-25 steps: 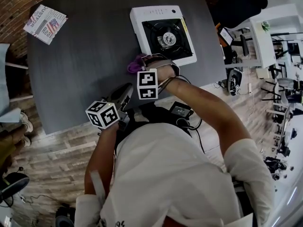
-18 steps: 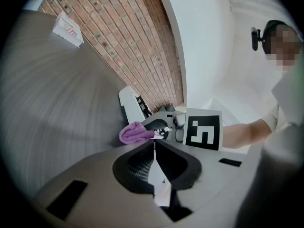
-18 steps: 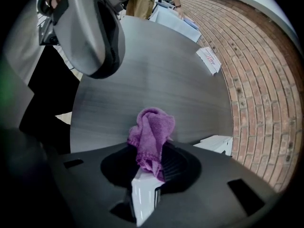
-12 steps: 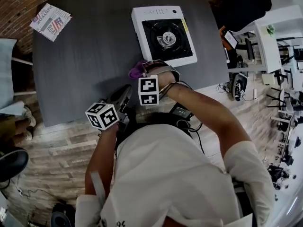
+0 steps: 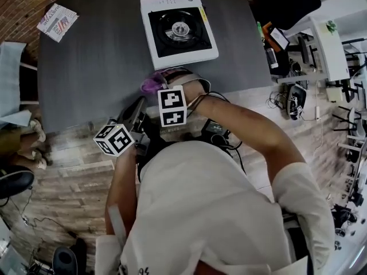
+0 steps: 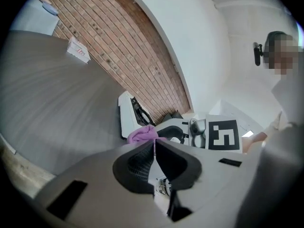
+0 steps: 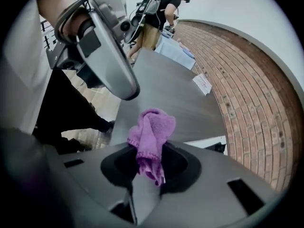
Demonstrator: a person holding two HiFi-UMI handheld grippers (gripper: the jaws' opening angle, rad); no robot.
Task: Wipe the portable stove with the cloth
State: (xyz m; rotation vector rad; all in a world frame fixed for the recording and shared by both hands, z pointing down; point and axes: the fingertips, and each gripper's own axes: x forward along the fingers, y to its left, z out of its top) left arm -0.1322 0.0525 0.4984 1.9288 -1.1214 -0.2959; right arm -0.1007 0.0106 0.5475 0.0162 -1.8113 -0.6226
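Observation:
The white portable stove (image 5: 179, 30) with its black burner sits at the far middle of the dark grey table (image 5: 92, 67). My right gripper (image 5: 162, 83) is shut on a bunched purple cloth (image 5: 151, 85), held above the table just short of the stove's near left corner. The right gripper view shows the cloth (image 7: 151, 136) sticking up from between the jaws. My left gripper (image 5: 138, 106) is shut with nothing in it, low by the table's near edge. In the left gripper view the cloth (image 6: 142, 134) and the stove (image 6: 130, 117) lie ahead.
A printed paper (image 5: 57, 22) lies at the table's far left corner. A black chair (image 5: 287, 2) stands behind the table on the right. Desks with gear (image 5: 321, 50) line the right side. A person (image 7: 161, 13) stands far off. Wooden floor lies below the near edge.
The right gripper and the cloth now sit a little farther from the stove's near edge, and the head view has shifted. The left gripper has hardly moved.

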